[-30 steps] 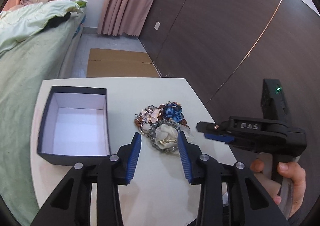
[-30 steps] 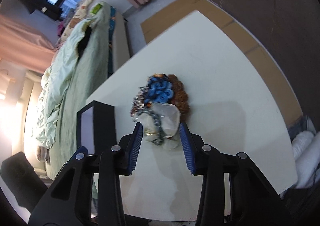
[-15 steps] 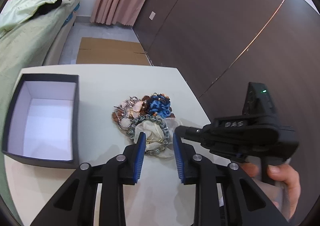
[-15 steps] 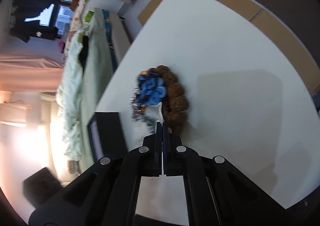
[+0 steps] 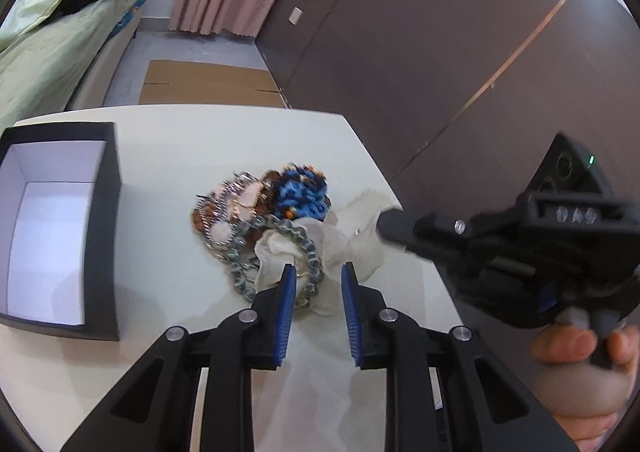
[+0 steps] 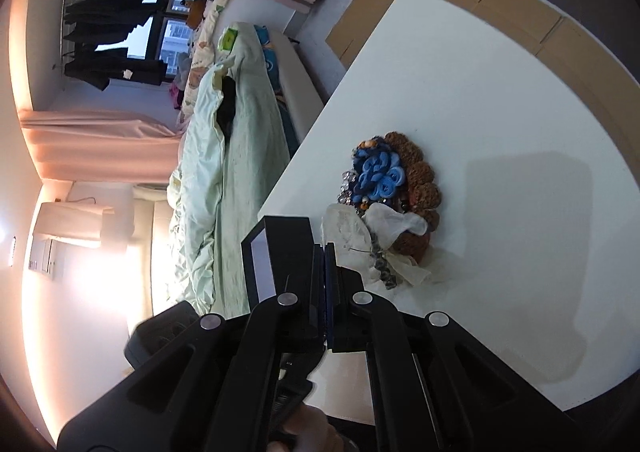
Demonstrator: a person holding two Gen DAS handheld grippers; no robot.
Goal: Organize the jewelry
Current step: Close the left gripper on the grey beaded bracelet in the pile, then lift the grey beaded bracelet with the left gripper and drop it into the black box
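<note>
My right tool (image 6: 325, 252) is pinched on the white cloth (image 6: 345, 229) in the jewelry pile (image 5: 264, 224) just ahead of my half-open left tool (image 5: 316, 276), so I should lift slowly toward the box (image 5: 108, 212).

Both grippers, left (image 5: 316, 272) and right (image 6: 325, 252), are matte black with blue ribbed pads (image 5: 287, 316) and silver screws (image 5: 248, 316); the right one bears embossed "DAS" lettering, a green LED, and a bare-skinned hand (image 5: 584, 376).
</note>
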